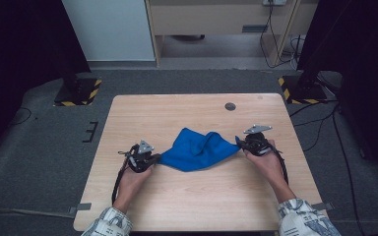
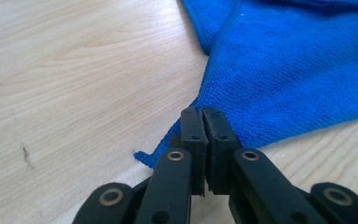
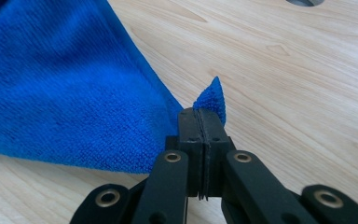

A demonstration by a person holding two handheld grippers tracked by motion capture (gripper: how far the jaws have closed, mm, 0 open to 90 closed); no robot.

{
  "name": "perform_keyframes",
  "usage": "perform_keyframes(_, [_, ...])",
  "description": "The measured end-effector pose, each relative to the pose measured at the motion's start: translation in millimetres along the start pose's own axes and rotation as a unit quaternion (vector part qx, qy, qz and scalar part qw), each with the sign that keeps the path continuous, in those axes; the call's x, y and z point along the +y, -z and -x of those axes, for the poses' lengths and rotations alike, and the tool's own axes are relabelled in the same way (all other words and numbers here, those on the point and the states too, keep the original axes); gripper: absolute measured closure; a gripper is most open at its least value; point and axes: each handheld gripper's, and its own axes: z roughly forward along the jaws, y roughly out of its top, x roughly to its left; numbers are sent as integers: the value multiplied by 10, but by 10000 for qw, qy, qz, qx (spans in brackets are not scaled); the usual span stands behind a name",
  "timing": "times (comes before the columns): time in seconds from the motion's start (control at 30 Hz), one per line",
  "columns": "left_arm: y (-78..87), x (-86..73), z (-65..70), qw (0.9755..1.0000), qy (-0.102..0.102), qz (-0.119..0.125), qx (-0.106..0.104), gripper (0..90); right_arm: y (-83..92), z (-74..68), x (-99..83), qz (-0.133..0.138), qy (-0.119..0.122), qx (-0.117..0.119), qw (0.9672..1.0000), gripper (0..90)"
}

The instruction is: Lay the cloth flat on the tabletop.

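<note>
A blue cloth (image 1: 197,149) lies rumpled across the middle of the wooden table (image 1: 192,206), stretched between my two grippers. My left gripper (image 1: 153,158) pinches the cloth's left corner. In the left gripper view its jaws (image 2: 204,116) are pressed together on the blue cloth (image 2: 289,79), with a small tip of fabric sticking out to the left. My right gripper (image 1: 239,143) is shut on the right corner. Seen from the right gripper (image 3: 198,116), a pointed bit of the blue cloth (image 3: 65,93) pokes up past the closed jaws.
A round grommet hole (image 1: 230,106) sits in the table near its far edge. Beyond the table are grey floor, two stand bases with yellow-black tape (image 1: 78,92), and cables (image 1: 320,118) at the right.
</note>
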Motion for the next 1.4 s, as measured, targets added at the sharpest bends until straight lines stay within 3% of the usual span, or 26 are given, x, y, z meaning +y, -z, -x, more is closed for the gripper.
perform_keyframes(0.1, [13,-22,10,10000,55,38,-26,843,-5,-26,-29,107,-91,88,9999,893])
perform_keyframes(0.27, [27,6,19,9995,209,221,58,609,-25,-91,-37,172,4,143,9997,890])
perform_keyframes(0.47, [89,104,113,9975,109,698,-23,538,-62,-124,-52,163,-58,281,9995,888])
perform_keyframes(0.57, [72,164,209,9965,3,826,-132,525,-128,-158,-65,50,52,319,9995,888])
perform_keyframes(0.77, [-50,253,405,9955,-199,841,-386,491,-225,-220,-59,-59,105,400,9991,887])
perform_keyframes(1.0, [-185,347,565,9936,-249,814,-737,451,-298,-255,-47,-119,116,445,9989,887])
perform_keyframes(1.4, [-444,501,695,9922,-371,723,-948,411,-387,-348,36,-124,297,493,9983,887])
